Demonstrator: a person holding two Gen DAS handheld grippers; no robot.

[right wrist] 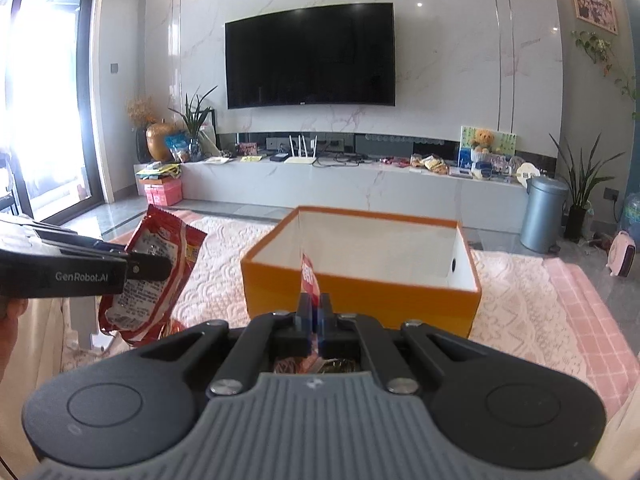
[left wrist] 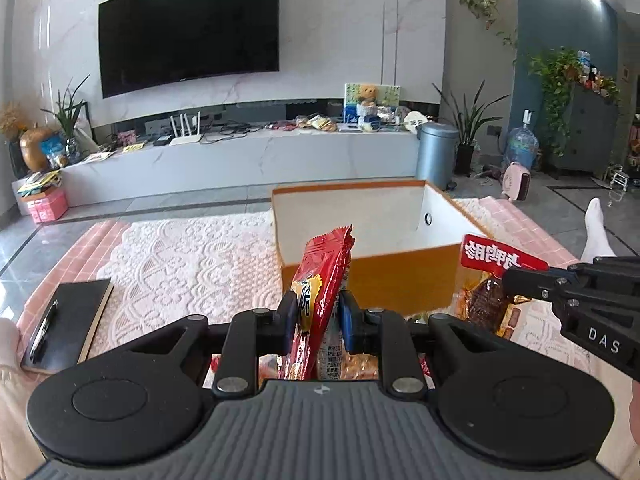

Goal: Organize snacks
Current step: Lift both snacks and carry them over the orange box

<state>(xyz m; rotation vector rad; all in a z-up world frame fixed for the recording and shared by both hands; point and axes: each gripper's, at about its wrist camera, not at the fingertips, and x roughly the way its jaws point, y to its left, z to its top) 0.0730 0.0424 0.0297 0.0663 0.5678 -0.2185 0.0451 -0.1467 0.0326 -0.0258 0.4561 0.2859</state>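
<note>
The left tongs (left wrist: 319, 316) were clamped on a red snack bag (left wrist: 320, 280). The bag stood tall, its top pointing up, just in front of the orange box (left wrist: 400, 280) on the table (left wrist: 180, 264). The right tongs (right wrist: 315, 312) pinched a second red bag (left wrist: 490, 276) by its edge, beside the box.

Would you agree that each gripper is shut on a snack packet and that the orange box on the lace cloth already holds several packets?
Not quite: the orange box is empty, its white inside bare in the right wrist view. Otherwise yes: the left gripper grips a red snack packet, the right gripper another red packet.
</note>
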